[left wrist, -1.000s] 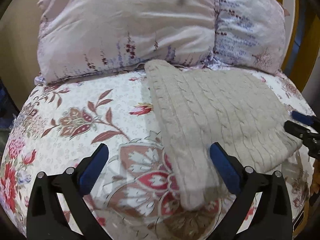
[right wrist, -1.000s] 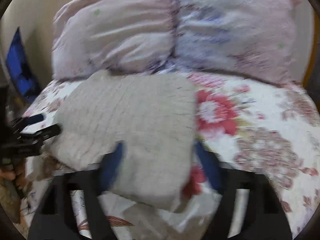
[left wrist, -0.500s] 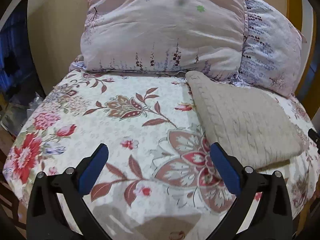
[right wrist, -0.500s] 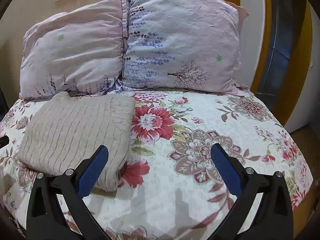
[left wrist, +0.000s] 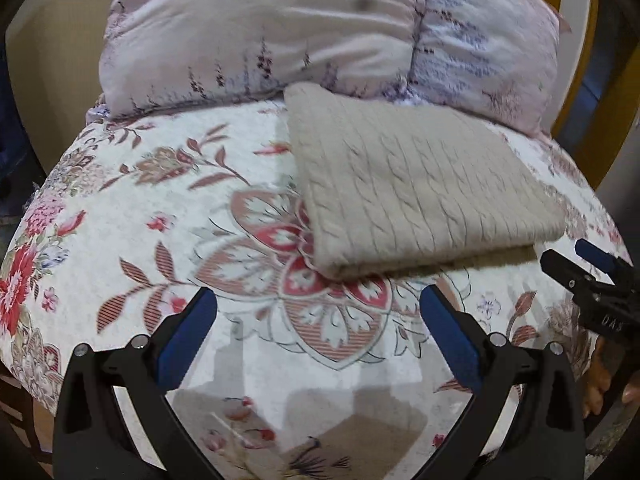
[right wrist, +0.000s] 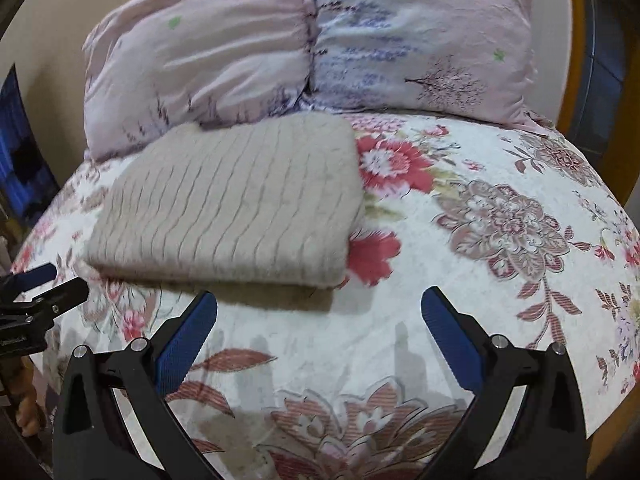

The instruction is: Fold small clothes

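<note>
A beige cable-knit sweater (left wrist: 412,188) lies folded into a thick rectangle on the floral bedsheet (left wrist: 152,216), its far edge against the pillows. It also shows in the right wrist view (right wrist: 232,208). My left gripper (left wrist: 316,320) is open and empty, just short of the sweater's near edge. My right gripper (right wrist: 318,316) is open and empty, near the sweater's near right corner. Each gripper shows at the edge of the other's view: the right gripper at the left wrist view's right edge (left wrist: 588,272), the left gripper at the right wrist view's left edge (right wrist: 36,292).
Two pale pink printed pillows (left wrist: 280,28) (right wrist: 420,36) stand at the head of the bed behind the sweater. The floral sheet (right wrist: 500,220) spreads to the right of the sweater. A yellow frame (right wrist: 576,60) stands at the far right.
Both grippers, open and empty throughout, drew back from the sweater half a second ago and have now moved close to its near edge again. The sweater lies folded and still.
</note>
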Action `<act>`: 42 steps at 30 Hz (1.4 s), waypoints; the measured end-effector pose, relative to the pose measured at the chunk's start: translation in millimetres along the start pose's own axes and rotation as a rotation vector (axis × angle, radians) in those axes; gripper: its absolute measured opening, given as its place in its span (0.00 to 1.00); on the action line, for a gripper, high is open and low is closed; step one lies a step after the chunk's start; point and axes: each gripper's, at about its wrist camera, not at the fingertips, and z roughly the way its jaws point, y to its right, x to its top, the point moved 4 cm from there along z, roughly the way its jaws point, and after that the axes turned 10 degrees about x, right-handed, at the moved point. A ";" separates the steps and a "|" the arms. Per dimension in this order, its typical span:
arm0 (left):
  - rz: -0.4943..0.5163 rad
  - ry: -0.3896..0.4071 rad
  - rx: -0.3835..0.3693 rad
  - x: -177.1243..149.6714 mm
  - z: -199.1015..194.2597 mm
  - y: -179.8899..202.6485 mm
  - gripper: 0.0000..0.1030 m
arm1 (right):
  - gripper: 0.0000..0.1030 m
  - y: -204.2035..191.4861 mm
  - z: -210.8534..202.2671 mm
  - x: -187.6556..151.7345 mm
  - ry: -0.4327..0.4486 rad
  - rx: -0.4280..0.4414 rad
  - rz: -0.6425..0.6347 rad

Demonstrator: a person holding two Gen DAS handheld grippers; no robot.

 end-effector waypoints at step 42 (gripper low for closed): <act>0.038 -0.079 0.066 -10.5 25.7 13.1 0.98 | 0.99 -8.0 27.1 -16.0 -0.123 -0.053 -0.012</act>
